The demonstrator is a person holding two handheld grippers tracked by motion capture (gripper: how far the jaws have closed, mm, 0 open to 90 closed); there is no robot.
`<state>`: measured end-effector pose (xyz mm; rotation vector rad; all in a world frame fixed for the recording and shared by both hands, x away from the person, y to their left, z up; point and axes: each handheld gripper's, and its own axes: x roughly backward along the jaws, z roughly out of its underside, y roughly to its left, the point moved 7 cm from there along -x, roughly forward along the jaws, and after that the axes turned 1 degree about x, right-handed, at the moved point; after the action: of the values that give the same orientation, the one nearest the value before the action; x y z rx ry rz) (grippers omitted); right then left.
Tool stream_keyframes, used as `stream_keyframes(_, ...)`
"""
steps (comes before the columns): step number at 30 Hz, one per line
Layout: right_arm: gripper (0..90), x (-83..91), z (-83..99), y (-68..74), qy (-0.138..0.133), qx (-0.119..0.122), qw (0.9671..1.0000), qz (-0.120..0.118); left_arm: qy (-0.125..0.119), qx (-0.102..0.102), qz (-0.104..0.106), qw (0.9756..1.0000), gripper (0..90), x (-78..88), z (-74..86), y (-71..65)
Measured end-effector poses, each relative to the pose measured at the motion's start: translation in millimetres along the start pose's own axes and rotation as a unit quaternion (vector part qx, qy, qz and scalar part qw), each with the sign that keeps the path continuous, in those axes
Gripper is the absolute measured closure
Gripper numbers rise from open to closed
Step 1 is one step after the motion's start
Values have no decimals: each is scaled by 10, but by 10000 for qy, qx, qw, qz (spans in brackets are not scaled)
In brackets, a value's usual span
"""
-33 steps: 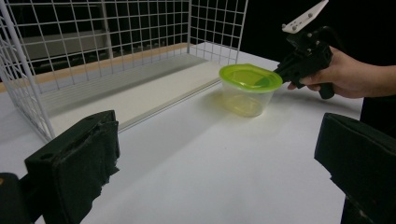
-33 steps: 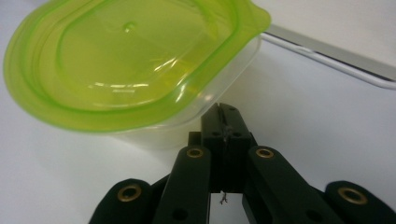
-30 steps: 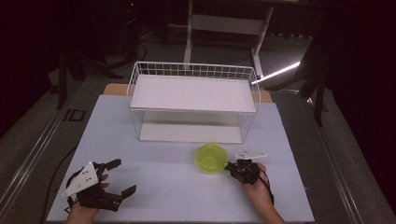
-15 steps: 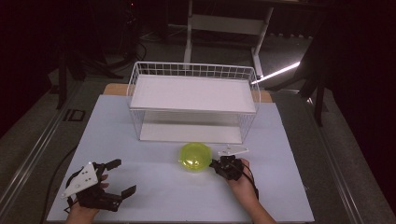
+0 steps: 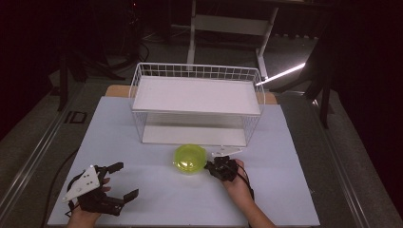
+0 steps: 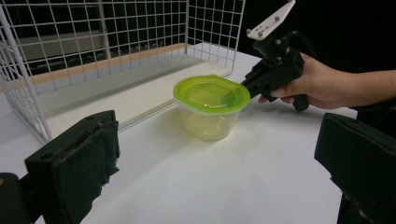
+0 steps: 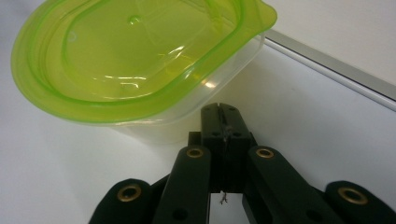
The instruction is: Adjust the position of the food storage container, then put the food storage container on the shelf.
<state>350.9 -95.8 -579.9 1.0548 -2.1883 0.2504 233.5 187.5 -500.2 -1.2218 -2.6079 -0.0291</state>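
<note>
Pushing the clear plastic tub with the green lid (image 5: 189,158), my right gripper (image 5: 212,167) (jaws closed, empty) should go slowly; left gripper (image 5: 124,180) waits open.

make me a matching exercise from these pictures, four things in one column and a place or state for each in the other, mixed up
Things:
1. left tool
2. right tool
3. plastic tub
4. wire basket

States or places:
a. closed with a green lid
b. shut, tips against the tub's side
c. open, holding nothing
d. stands at the far side of the table

Pairs: 1-c, 2-b, 3-a, 4-d
</note>
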Motion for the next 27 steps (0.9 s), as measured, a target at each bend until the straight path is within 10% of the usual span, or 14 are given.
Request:
stream_keyframes(15, 810, 144, 28, 14, -6, 80, 9998, 159, -14, 24, 47, 10000, 9, -9, -2, 2)
stream_keyframes(23, 302, 599, 29, 108, -428, 158, 9986, 249, -6, 38, 154, 9999, 9, -39, -10, -19)
stream_keyframes(27, 189, 806, 1, 182, -695, 142, 9974, 138, 11, -31, 226, 9997, 9, -65, -33, -63)
